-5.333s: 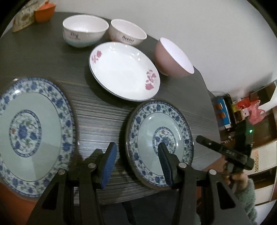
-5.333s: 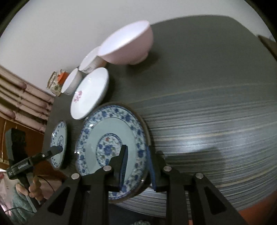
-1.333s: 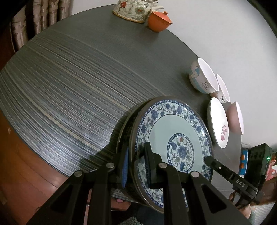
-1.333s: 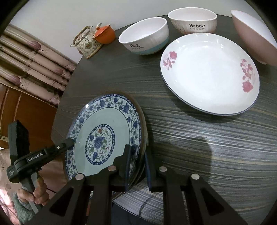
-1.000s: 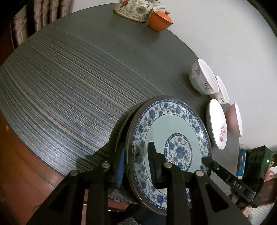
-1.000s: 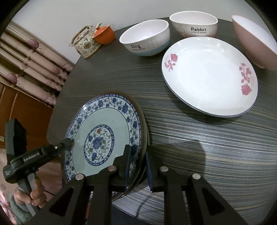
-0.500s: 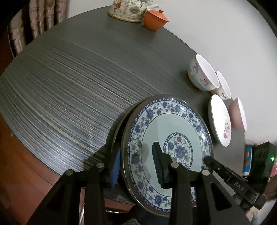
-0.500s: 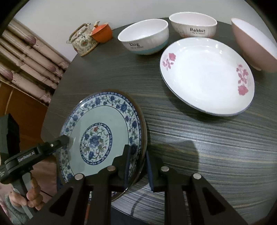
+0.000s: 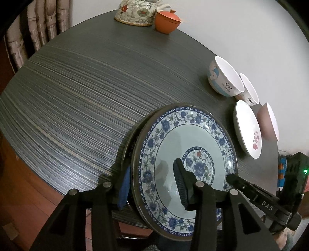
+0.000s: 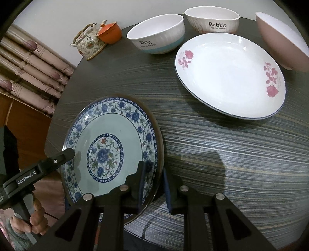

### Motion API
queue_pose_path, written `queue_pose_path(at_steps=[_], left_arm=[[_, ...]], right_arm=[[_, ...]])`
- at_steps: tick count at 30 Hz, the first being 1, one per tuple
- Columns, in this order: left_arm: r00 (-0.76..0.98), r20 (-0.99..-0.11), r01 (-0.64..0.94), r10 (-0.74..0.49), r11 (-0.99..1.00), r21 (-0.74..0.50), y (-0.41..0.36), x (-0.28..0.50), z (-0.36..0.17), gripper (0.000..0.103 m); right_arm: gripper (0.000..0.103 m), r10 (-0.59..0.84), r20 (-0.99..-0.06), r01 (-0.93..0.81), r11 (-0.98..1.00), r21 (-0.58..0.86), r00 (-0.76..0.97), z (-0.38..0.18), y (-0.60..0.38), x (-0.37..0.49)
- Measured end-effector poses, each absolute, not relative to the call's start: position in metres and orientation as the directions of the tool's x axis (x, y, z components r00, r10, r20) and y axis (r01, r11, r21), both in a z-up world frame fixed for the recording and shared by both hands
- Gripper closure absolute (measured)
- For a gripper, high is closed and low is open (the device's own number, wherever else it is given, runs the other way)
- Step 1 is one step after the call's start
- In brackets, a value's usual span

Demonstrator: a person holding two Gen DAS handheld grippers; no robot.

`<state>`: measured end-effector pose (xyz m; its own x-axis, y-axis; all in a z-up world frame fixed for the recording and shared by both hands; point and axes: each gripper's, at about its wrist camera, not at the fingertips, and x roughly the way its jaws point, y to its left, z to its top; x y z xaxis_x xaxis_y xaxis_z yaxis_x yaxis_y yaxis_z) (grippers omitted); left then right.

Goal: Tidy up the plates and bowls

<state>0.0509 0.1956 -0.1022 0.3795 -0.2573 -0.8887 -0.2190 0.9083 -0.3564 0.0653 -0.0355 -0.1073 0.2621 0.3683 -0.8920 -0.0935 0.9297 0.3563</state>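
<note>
Two blue-and-white floral plates are stacked near the table's front edge; the top plate [image 9: 185, 146] [image 10: 108, 150] hides most of the lower one. My left gripper [image 9: 152, 185] is open, its fingers straddling the stack's rim. My right gripper [image 10: 152, 185] has its fingers on either side of the top plate's rim on the opposite side, with a small gap at the outer pad. A white rose plate [image 10: 229, 75] [image 9: 247, 129], a "Dog" bowl [image 10: 158, 36] [image 9: 225, 79], a "Rabbit" bowl [image 10: 212, 19] [image 9: 250, 90] and a pink bowl [image 10: 280, 38] [image 9: 269, 121] stand further back.
A floral teapot [image 9: 135, 13] [image 10: 88, 44] and an orange lidded cup [image 9: 167, 19] [image 10: 110, 32] stand at the far edge of the round dark table [image 9: 77, 86]. Curtains [image 10: 29, 67] hang beyond the table. The wall is close behind the bowls.
The left gripper's fingers have spread apart from the stack's rim. The right gripper has stayed on the top plate's rim. The stack rests in the same place.
</note>
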Motion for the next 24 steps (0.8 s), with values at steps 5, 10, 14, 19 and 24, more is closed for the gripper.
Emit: queue_pose_path(at_steps=[5,10,14,19,24], left_arm=[[0.381,-0.890,-0.216,-0.251,0.912,-0.350,0.195,0.049,-0.102,0.064],[0.383,-0.900,-0.195,-0.209,0.934,-0.300,0.188,0.048,-0.101,0.064],[0.386,-0.901,-0.190,-0.197,0.939,-0.286,0.187,0.048,-0.100,0.063],[0.420,-0.902,-0.177,-0.101,0.966,-0.191,0.182,0.046,-0.093,0.057],[0.441,-0.895,-0.158,-0.059,0.977,-0.142,0.178,0.044,-0.089,0.054]], right_arm=[[0.083,0.367,-0.892,-0.088,0.930,0.357,0.262,-0.108,-0.035,0.065],[0.083,0.362,-0.894,-0.096,0.932,0.349,0.264,-0.108,-0.035,0.064],[0.083,0.366,-0.893,-0.094,0.931,0.354,0.262,-0.109,-0.034,0.063],[0.081,0.369,-0.891,-0.106,0.929,0.354,0.263,-0.108,-0.032,0.061],[0.078,0.352,-0.894,-0.124,0.936,0.330,0.279,-0.103,-0.031,0.059]])
